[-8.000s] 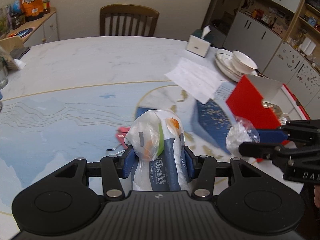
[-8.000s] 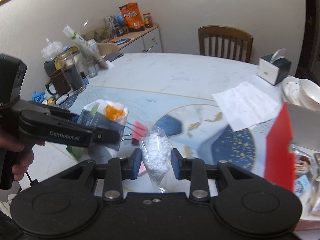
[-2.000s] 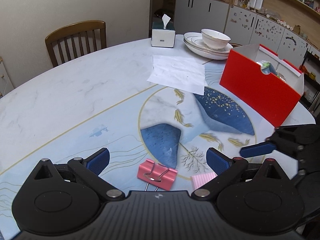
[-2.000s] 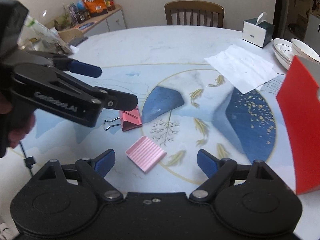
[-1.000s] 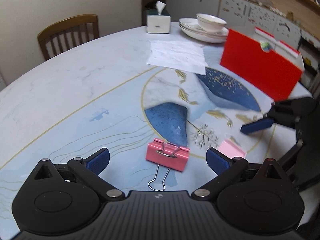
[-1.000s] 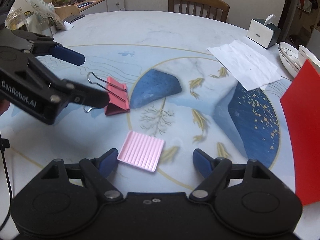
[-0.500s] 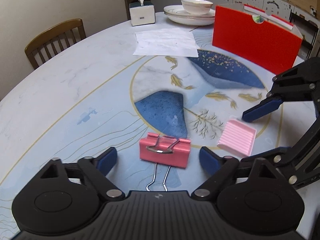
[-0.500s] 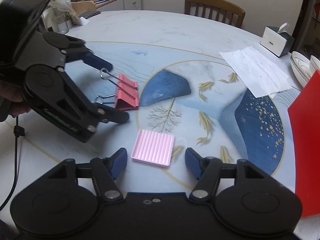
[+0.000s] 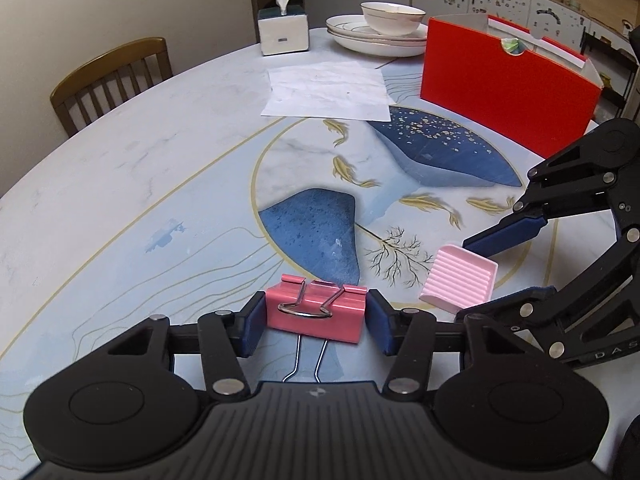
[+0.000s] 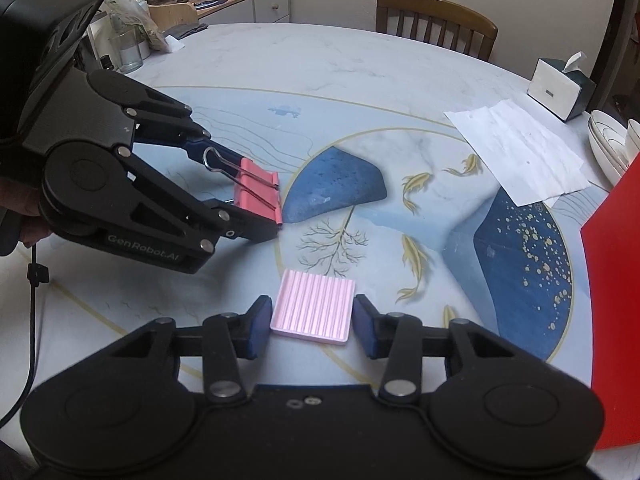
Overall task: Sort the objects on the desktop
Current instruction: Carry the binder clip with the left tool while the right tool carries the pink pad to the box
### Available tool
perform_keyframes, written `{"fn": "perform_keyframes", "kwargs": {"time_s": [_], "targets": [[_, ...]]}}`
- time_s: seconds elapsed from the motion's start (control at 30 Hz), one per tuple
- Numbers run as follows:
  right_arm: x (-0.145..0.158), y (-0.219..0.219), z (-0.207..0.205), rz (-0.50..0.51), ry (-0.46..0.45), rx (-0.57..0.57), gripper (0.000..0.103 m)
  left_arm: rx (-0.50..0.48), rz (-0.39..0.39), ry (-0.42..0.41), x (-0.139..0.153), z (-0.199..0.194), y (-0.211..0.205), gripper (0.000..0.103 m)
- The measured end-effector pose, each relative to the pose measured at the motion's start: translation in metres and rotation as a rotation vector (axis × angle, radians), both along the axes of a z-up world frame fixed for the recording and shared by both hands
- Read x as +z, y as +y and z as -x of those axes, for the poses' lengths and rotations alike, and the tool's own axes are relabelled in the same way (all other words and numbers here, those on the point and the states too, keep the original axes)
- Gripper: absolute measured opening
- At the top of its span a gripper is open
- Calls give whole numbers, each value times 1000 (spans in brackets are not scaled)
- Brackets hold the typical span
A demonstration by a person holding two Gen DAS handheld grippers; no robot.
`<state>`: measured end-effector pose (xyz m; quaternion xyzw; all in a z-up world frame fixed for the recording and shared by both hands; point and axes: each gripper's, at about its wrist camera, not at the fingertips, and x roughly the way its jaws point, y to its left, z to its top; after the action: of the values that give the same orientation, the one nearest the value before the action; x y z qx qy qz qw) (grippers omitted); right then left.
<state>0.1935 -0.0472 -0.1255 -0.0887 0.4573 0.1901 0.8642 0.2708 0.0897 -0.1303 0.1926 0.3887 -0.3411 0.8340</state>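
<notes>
Both your grippers have just been closing, each around a pink thing on the table (image 9: 120, 168).

Your left gripper (image 9: 316, 318) has narrowed onto the clip (image 9: 316, 312), pads touching its two ends. Your right gripper (image 10: 313, 322) brackets the ridged pad (image 10: 314, 306), pads at its sides or just shy; I cannot tell. The red box (image 9: 508, 92) stands well beyond, near the paper (image 9: 324, 94).

Even, soft indoor light from overhead; moderately bright. Table (image 9: 120, 168) shows faint sheen, no hard glare. Short soft shadows under the binder clip (image 9: 316, 312) and pink ribbed piece (image 10: 314, 306). Strong fisheye bending at edges (corners vignetted black). Focus crisp throughout; no motion blur.
</notes>
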Motion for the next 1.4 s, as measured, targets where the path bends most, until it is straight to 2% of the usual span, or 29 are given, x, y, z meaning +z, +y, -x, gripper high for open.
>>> {"fn": "perform_keyframes", "kwargs": {"time_s": [0.53, 0.93, 1.4], "targets": [[15, -43, 11, -53, 3, -45, 43, 103, -12, 44, 15, 27, -22, 51], [45, -103, 21, -123, -25, -89, 43, 115, 17, 37, 52, 53, -78, 51], [88, -175, 29, -217, -110, -91, 43, 148, 97, 5, 94, 69, -145, 51]]}}
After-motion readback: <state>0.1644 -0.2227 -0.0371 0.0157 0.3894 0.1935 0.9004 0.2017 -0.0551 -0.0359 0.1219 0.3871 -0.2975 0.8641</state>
